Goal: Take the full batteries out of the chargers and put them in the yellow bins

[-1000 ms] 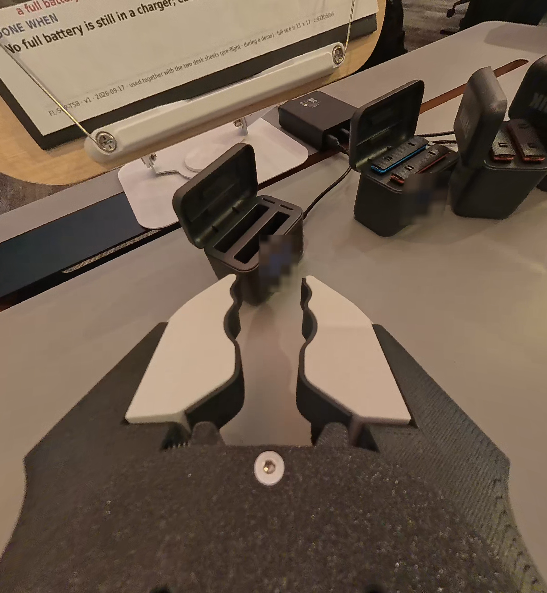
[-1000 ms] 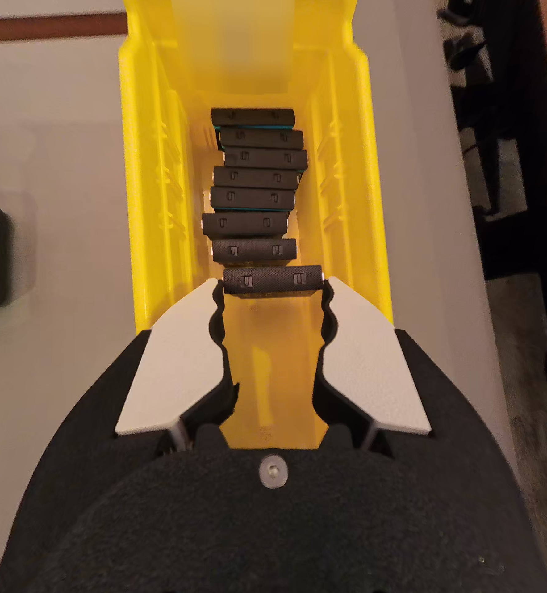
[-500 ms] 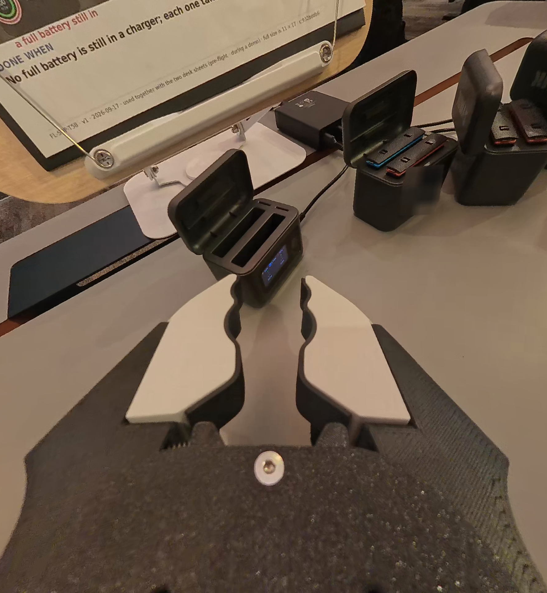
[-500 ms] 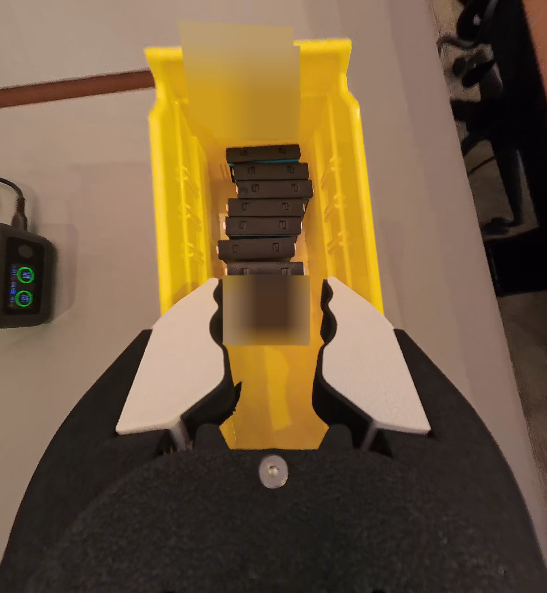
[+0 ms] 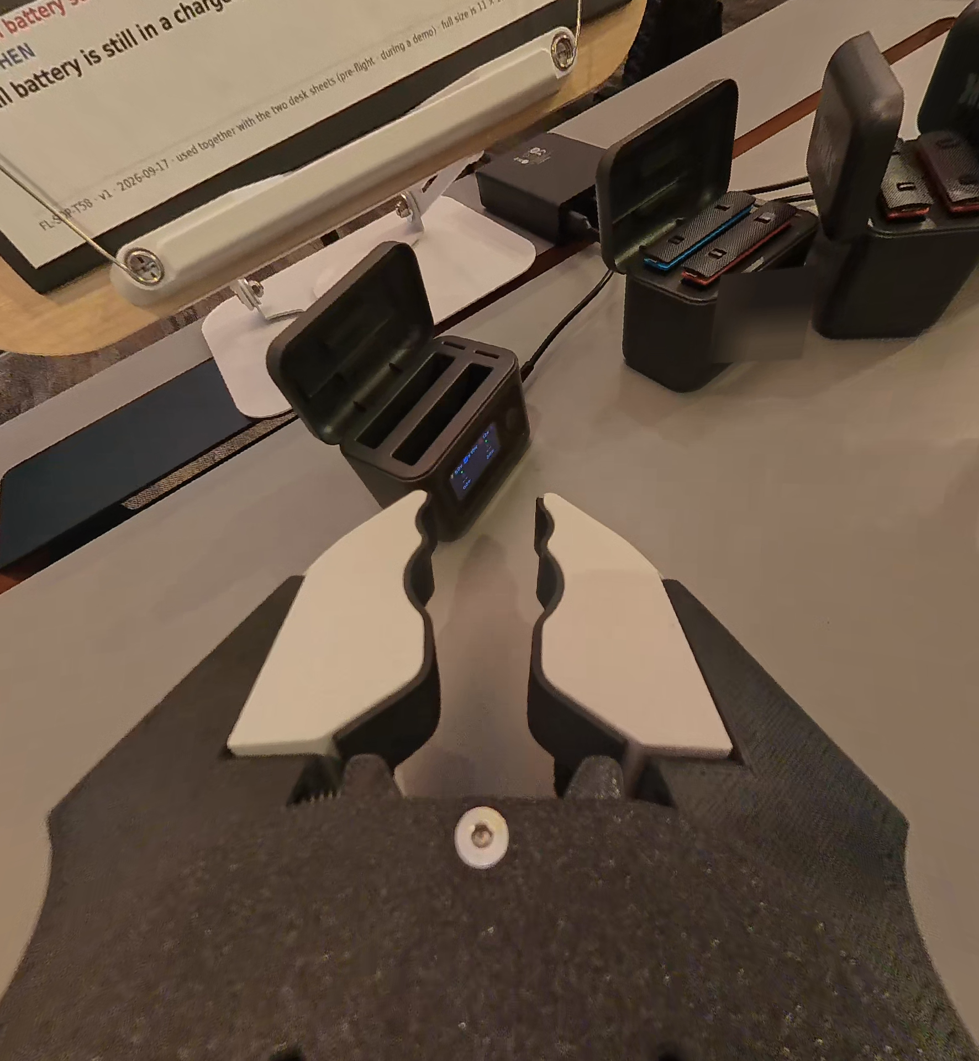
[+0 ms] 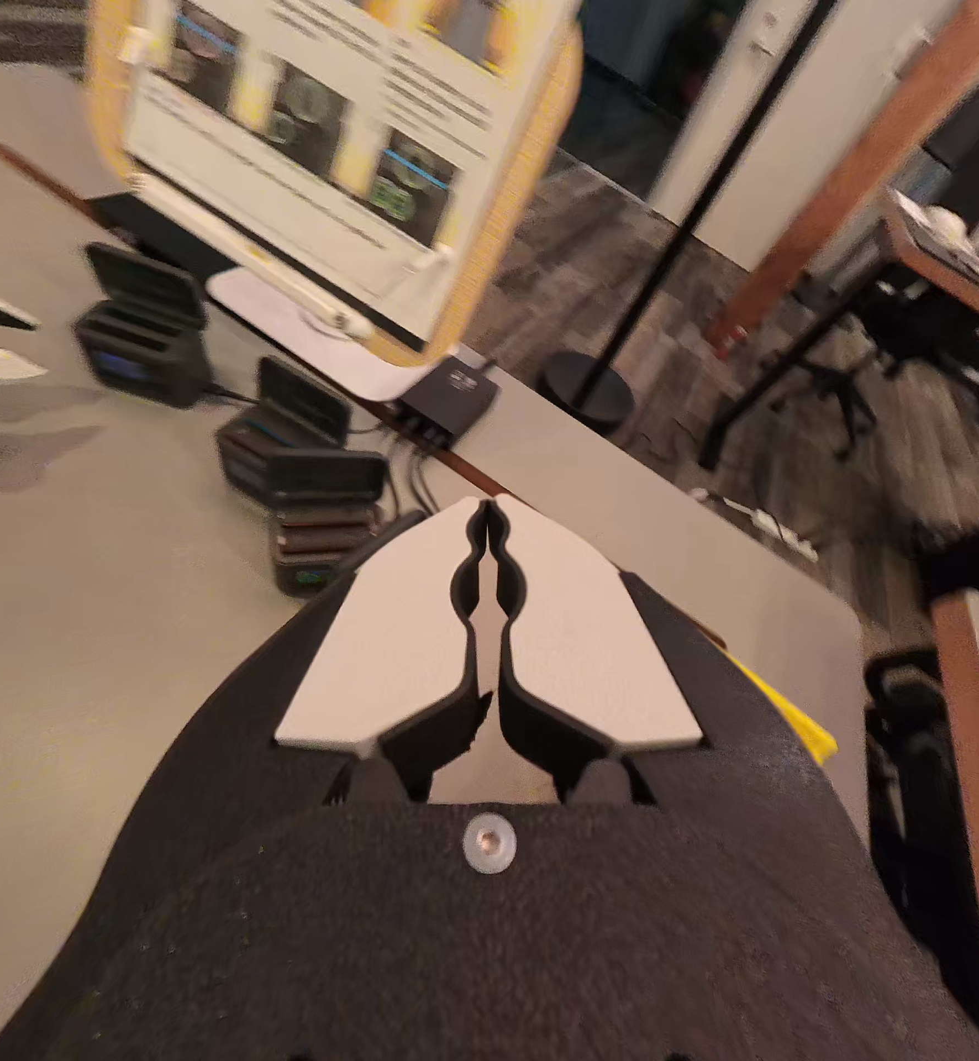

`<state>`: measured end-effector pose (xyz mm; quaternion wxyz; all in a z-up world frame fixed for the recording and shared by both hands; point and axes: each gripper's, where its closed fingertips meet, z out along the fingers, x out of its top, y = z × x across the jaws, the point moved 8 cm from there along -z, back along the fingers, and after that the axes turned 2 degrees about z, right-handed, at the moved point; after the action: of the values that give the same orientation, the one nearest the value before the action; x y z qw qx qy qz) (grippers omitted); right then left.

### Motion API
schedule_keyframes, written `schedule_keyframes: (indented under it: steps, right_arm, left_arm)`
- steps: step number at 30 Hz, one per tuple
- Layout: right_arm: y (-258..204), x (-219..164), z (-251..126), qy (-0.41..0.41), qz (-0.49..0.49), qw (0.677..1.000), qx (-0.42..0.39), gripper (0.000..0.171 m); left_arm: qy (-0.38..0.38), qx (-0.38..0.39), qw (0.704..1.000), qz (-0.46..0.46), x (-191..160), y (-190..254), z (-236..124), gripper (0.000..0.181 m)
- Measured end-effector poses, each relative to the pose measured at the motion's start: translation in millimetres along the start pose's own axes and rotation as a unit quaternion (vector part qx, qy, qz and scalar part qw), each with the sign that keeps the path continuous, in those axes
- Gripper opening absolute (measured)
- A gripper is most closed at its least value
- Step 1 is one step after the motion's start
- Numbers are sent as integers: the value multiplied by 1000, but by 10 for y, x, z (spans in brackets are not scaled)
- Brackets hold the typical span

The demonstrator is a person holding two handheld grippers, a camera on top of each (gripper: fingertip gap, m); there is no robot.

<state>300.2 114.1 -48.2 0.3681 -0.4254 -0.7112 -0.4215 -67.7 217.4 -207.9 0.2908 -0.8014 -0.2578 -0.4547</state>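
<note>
The right gripper (image 6: 490, 505) hung above the grey table (image 6: 102, 574) with its fingertips pressed together and nothing between them. Three black chargers (image 6: 303, 448) sat in a blurred row to its left — lids up — below a tilted instruction board (image 6: 332, 166). A sliver of yellow bin (image 6: 791, 720) peeked out at the gripper's right edge.

On the tabletop (image 5: 763, 545), an open charger (image 5: 418, 425) with both slots unfilled stands just beyond the left claw (image 5: 481, 505). To its right, farther away, a second charger (image 5: 699, 275) holds two batteries (image 5: 717, 238). Right of this one stands a third charger (image 5: 900, 252), also with two batteries. Behind the first charger stands a board on a stand (image 5: 280, 126).
</note>
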Motion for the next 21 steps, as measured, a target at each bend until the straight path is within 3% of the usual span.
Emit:
schedule_keyframes:
  steps: [4, 10, 21]
  right_arm:
    - [-455, 230, 266, 13, -92, 993, 77, 0]
    - [-960, 396, 795, -30, -205, 963, 172, 0]
    - [-1278, 234, 1566, -178, -337, 881, 280, 10]
  left_arm:
    - [-1, -3, 1000, 4, -3, 18, 8, 31]
    - [-3, -15, 1000, 19, -8, 68, 23, 31]
    - [-19, -67, 997, 41, -39, 283, 104, 29]
